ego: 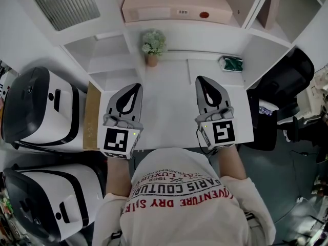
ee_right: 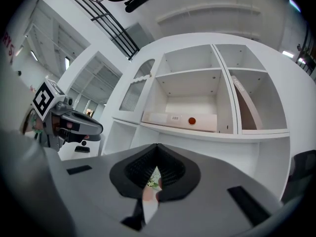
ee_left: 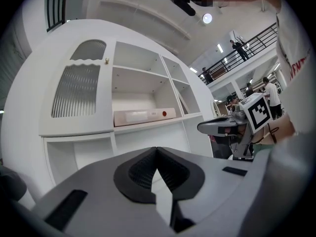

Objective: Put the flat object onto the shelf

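One white desk (ego: pixel 169 111) under white shelves (ego: pixel 180 28)

Beige flat object (ego: pixel 177 3), white shelf (ego: pixel 179 29)

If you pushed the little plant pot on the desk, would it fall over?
It would probably tip easily: the potted plant has a narrow pot under a wider leafy top. It looks small, so it is likely light and might slide first.

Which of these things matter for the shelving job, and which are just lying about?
Job: flat box, already lying on the shelf; left gripper and right gripper, both shut, empty.
Lying about: potted plant, green packet, white machines, black chair.
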`<state>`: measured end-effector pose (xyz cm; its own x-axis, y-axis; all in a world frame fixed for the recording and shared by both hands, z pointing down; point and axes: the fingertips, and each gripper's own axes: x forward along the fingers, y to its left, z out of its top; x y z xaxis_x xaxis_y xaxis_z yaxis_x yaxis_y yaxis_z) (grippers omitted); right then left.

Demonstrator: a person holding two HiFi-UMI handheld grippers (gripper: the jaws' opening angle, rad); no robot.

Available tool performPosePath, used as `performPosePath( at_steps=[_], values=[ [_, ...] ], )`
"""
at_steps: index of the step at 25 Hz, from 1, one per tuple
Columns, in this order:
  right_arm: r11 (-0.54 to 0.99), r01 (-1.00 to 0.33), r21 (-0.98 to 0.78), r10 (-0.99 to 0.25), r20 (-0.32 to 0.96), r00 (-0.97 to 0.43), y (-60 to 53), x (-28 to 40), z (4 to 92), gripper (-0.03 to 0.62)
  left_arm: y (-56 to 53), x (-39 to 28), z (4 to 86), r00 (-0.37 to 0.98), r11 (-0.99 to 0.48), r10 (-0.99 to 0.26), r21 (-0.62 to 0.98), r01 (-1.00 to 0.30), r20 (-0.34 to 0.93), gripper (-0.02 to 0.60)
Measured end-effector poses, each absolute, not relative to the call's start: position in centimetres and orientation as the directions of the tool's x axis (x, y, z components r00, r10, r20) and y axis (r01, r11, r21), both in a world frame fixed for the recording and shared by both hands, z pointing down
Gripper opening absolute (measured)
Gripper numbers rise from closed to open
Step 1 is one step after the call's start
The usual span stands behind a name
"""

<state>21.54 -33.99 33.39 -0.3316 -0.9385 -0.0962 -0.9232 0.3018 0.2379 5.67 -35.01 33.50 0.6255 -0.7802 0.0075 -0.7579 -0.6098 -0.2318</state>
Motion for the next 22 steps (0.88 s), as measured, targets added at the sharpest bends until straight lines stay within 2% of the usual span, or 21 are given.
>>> performPosePath(
  at_steps=[9,14,22],
  values=[
    [0.325,-0.908,0.266,-0.919,-0.137,-0.369,-34.0,20.7,32.4,0.026,-35.5,5.2,33.2,0.607,-0.590,-0.795,-0.229,-0.774,-0.005,0.011],
    [0.319,-0.922,0.222,-0.910,-0.201,-0.363,-33.8,20.3,31.0,0.026,-35.5,5.4,33.0,0.610,-0.591,-0.792,-0.236,-0.771,-0.009,0.011],
    [0.315,-0.917,0.243,-0.916,-0.173,-0.361,-33.7,21.3,31.8,0.026,-35.4,6.1,32.9,0.614,-0.594,-0.789,-0.238,-0.769,-0.014,0.011]
  ],
)
